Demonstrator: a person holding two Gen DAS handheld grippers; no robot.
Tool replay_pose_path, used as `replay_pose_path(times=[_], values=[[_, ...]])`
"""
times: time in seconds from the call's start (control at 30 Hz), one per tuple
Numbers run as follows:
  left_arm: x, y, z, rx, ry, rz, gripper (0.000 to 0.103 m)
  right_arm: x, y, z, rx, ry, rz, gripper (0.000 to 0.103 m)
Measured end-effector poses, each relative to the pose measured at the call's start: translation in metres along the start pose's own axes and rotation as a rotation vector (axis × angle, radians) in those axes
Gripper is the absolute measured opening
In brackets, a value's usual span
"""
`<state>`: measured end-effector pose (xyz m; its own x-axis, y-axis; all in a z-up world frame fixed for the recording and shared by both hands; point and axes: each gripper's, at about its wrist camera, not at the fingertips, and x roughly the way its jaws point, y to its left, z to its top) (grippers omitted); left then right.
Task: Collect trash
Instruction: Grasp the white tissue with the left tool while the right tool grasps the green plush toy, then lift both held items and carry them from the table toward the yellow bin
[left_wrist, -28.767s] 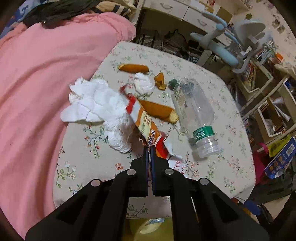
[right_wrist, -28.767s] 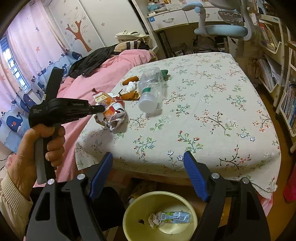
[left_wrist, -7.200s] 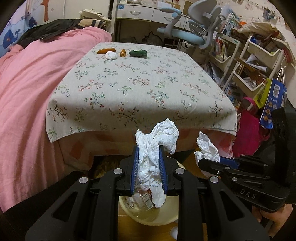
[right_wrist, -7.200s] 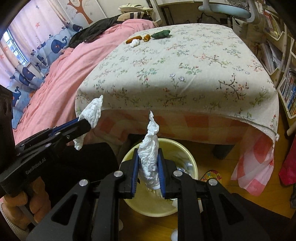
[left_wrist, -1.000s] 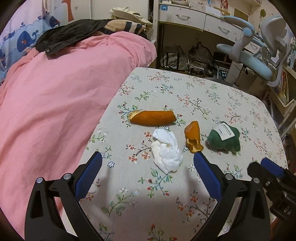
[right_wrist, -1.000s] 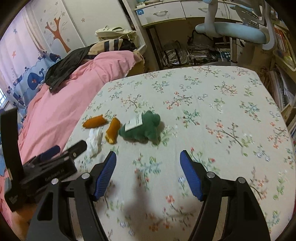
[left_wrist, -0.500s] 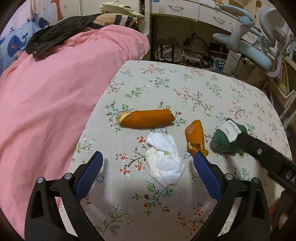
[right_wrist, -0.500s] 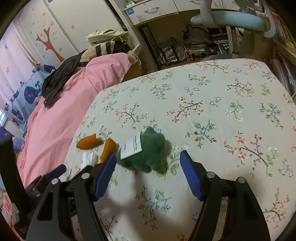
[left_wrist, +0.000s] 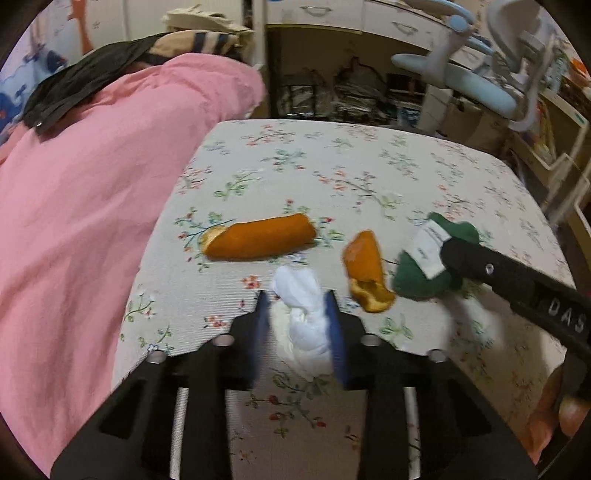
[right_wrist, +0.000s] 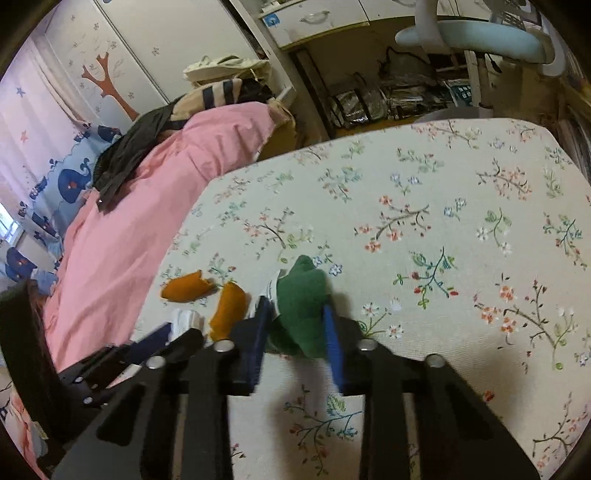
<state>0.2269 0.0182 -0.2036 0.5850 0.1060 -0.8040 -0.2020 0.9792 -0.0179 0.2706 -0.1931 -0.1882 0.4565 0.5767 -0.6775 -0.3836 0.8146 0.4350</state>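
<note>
On floral tablecloth (left_wrist: 369, 177): left gripper (left_wrist: 297, 332) clenched around crumpled white tissue wad (left_wrist: 301, 325), light, squashy, grab mid-bulk; right gripper (right_wrist: 295, 332) pinching soft green fabric lump (right_wrist: 301, 306), limp, compressible

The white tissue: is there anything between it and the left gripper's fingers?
Nothing visible. The left gripper has a finger on each side of the white tissue. The small orange peel lies just outside to the right, beside the tissue, not between.

Woven matt floral tablecloth (left_wrist: 369, 184)
</note>
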Motion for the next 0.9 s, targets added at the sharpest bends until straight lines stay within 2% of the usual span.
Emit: replay_pose_path(times=[0.1, 0.33, 0.6, 0.9], values=[[-0.009, 0.006, 0.0, -0.007, -0.015, -0.037, 0.018, -0.011, 0.001, -0.001, -0.011, -0.011, 0.003, 0.022], [-0.03, 0.032, -0.007, -0.114, -0.039, -0.093, 0.017, -0.031, 0.011, -0.01, -0.057, -0.019, 0.023, 0.022], [-0.07, 0.035, -0.027, -0.122, -0.096, -0.068, 0.017, -0.055, 0.015, -0.027, -0.062, -0.007, 0.051, 0.022], [-0.13, 0.016, -0.057, -0.072, -0.186, -0.002, 0.017, -0.103, 0.019, -0.045, -0.044, -0.055, 0.084, 0.022]])
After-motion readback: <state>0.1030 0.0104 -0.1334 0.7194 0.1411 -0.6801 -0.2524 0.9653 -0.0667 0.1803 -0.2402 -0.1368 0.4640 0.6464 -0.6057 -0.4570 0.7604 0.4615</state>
